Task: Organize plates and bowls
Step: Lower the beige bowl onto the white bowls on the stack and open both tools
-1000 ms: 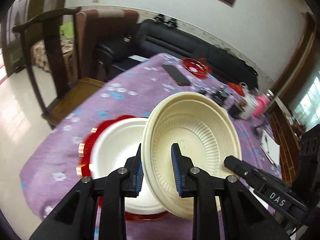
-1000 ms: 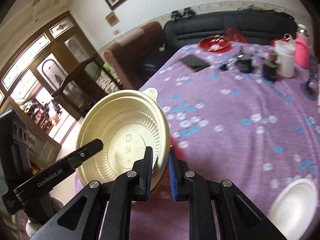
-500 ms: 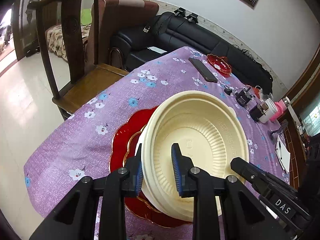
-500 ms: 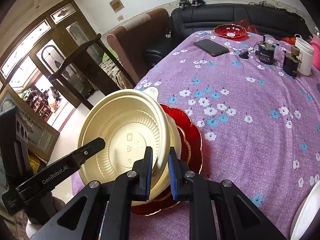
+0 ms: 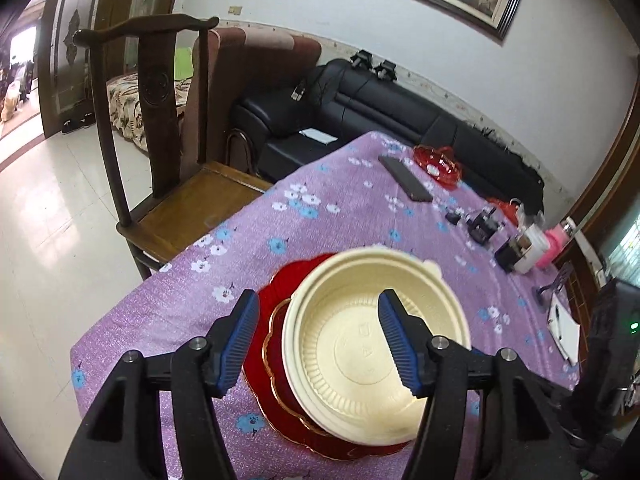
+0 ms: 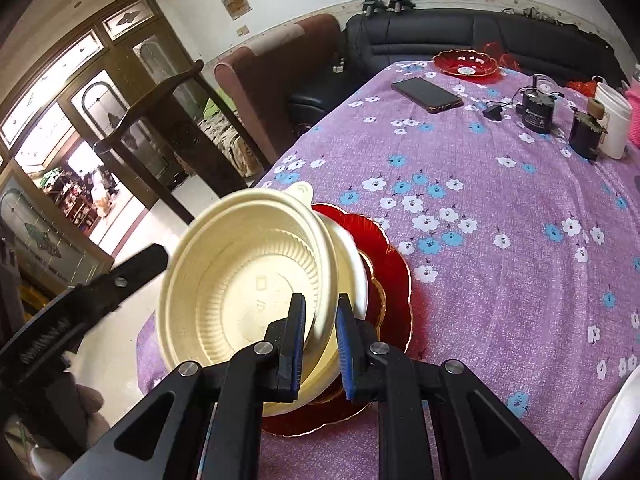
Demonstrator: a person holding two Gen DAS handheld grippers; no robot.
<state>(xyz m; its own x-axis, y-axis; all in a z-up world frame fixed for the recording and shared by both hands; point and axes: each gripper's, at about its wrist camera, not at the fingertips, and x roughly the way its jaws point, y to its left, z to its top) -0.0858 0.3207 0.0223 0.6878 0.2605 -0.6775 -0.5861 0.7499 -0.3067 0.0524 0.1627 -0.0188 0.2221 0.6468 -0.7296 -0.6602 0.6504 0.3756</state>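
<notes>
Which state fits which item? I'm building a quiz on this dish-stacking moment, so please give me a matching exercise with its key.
Column one:
1. left tongs
2. right tongs
3. cream bowl
4. red plate

Column two:
A. lowest item of the stack on the purple cloth
B. spread wide open
C. closed on a rim
D. nested on a white bowl

Pairs: 1-B, 2-C, 3-D, 4-A
</notes>
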